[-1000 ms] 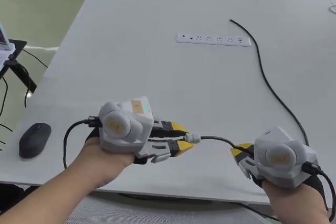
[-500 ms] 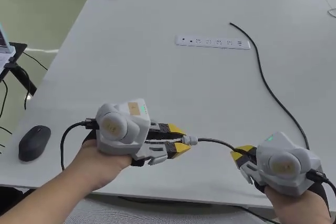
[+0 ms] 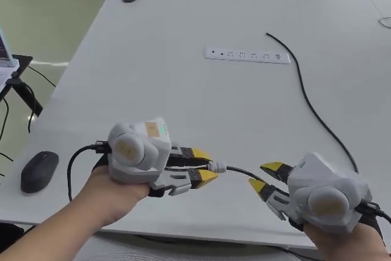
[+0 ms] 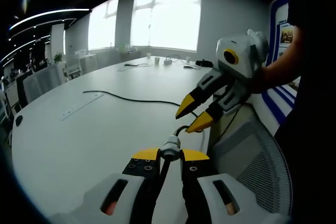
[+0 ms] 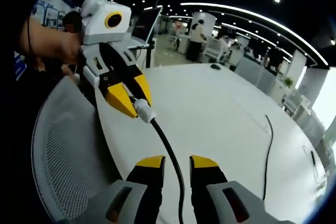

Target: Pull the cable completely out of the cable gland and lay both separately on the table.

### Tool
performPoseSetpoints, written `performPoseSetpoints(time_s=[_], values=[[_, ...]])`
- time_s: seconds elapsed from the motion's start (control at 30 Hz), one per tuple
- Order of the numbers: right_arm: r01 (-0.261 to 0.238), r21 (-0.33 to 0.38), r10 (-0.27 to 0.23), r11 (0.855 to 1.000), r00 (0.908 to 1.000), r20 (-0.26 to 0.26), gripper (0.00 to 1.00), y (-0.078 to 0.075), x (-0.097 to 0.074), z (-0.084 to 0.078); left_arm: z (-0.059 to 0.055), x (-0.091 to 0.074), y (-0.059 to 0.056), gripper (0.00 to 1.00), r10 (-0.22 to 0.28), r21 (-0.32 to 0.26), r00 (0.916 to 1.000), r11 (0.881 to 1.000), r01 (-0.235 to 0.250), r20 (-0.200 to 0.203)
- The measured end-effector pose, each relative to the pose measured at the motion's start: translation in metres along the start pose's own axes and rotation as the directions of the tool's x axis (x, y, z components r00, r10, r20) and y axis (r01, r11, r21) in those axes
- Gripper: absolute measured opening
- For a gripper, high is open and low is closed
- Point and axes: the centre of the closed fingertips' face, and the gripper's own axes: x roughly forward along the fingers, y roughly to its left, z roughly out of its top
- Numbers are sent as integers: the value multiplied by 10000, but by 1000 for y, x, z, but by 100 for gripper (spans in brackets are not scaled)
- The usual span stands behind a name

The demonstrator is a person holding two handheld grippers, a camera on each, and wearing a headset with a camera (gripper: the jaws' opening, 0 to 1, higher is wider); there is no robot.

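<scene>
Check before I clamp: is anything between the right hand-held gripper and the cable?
Nothing visible. The cable runs from the cable gland in the left hand-held gripper between the open jaws of the right hand-held gripper.

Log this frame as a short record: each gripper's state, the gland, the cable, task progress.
left gripper: shut on the small grey-white cable gland
right gripper: open, thin black cable passing between its jaws
cable: one end in the gland, not pulled out
task progress: neither part laid on the white table
</scene>
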Motion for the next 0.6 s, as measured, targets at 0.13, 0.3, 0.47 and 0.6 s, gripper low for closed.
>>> performPoseSetpoints(time_s=[0.13,0.3,0.47,0.6], values=[[-246,-846,244,9961,9997,-36,13,7,7,12,1,1,-1,15,-49,72,10000,10000,49,10],[-607,-1261,617,9902,9981,35,10,16,15,21,2,1,0,15,-62,104,10000,9999,61,10],[-640,-1667,663,9839,9978,78,6,19,17,26,2,2,0,15,-88,119,10000,9999,88,-11],[-739,-1971,766,9776,9970,60,5,21,18,27,1,3,-1,15,-136,132,9999,9998,136,-5]])
